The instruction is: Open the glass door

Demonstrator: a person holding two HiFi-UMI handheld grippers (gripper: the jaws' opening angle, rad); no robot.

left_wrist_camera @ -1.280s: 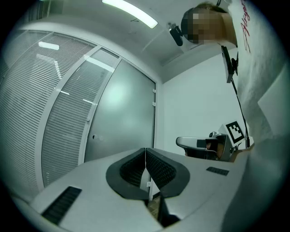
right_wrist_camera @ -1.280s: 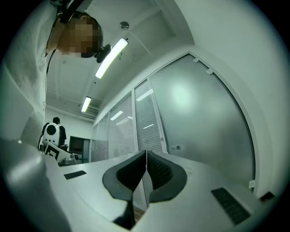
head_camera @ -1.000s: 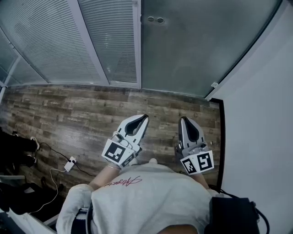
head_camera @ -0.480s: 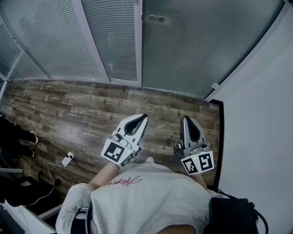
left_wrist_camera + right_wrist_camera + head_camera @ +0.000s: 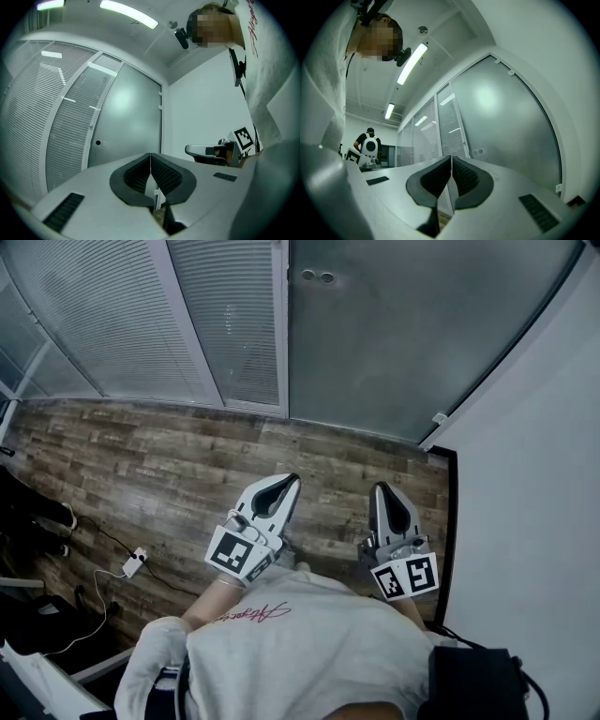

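Frosted grey glass door point(image 5: 403, 334), twelve o'clock, is being faced, unopened.
White left gripper point(image 5: 289, 482) and white right gripper point(image 5: 379, 489) are being held clenched, empty.

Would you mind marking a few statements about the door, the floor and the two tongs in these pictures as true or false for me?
1. The left tongs and the right tongs are both shut with nothing between their jaws. True.
2. The right tongs are pressed against the glass door. False: they are held apart from it, above the wooden floor.
3. The glass door stands wide open. False: it sits closed in line with its frame.
4. A white power strip with a cable lies on the floor at the person's left. True.
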